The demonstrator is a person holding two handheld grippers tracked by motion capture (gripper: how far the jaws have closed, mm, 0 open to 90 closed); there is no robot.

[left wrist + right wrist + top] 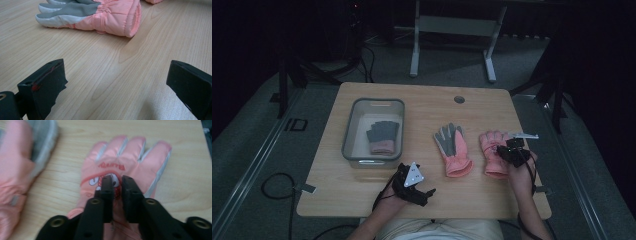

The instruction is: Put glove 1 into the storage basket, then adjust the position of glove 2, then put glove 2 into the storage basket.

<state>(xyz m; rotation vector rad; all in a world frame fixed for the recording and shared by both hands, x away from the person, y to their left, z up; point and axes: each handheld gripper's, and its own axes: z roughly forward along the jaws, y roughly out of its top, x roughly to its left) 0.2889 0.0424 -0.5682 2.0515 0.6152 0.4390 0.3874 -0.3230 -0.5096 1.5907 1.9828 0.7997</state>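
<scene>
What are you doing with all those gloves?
A person at a wooden table works with a gripper in each hand. The right gripper is down on a pink glove, its jaws nearly together with a small gap. The left gripper rests open near the table's front edge. Another pink and grey glove lies in the middle, and a third glove sits in a grey bin.

The glove (125, 170) under the right gripper (117, 181) is salmon pink with pale grey strips between the fingers, red lettering across the knuckles and a white-and-red cartoon patch (partly hidden by the black jaws). The second glove (453, 150) is the same pink, with a grey palm and white-edged fingers. In the translucent grey bin (349, 130) lies a dark grey glove (383, 136) with a pink cuff. The table (422, 105) is light wood grain.
</scene>
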